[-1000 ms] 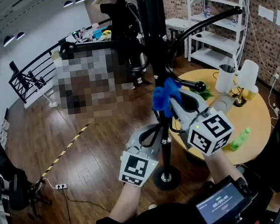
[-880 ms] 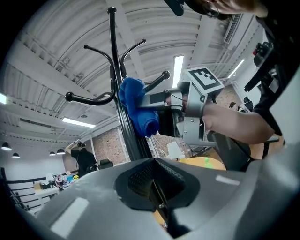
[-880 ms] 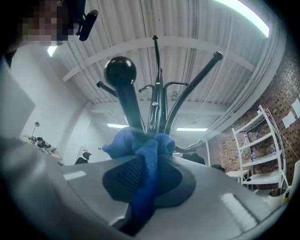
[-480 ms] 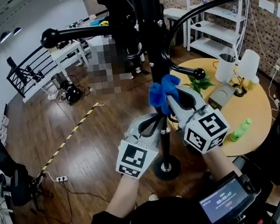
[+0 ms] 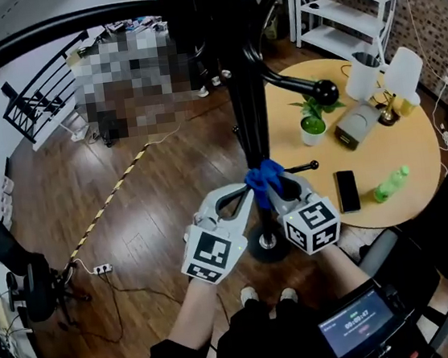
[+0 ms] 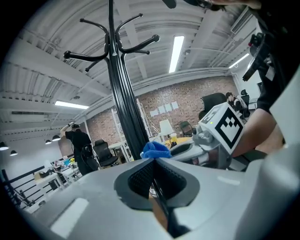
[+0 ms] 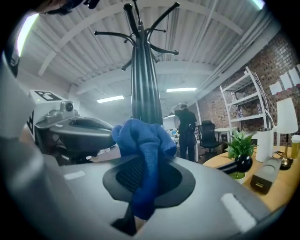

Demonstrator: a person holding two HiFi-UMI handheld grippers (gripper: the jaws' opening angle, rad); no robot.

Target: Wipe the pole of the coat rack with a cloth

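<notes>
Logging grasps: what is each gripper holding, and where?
Right gripper pinches the blue cloth by its lower tail, bunch beyond the tips; left gripper is shut, empty.

The pole (image 5: 251, 122) looks like smooth black metal with a slight gloss, and the cloth (image 5: 263, 179) is soft, nubbly blue fabric. The left gripper (image 5: 240, 195) and right gripper (image 5: 277, 187) have matt grey plastic shells with black ribbed pads (image 6: 140, 179). The floor (image 5: 153, 199) is glossy dark wood, and the table (image 5: 413, 135) is smooth pale wood.
</notes>
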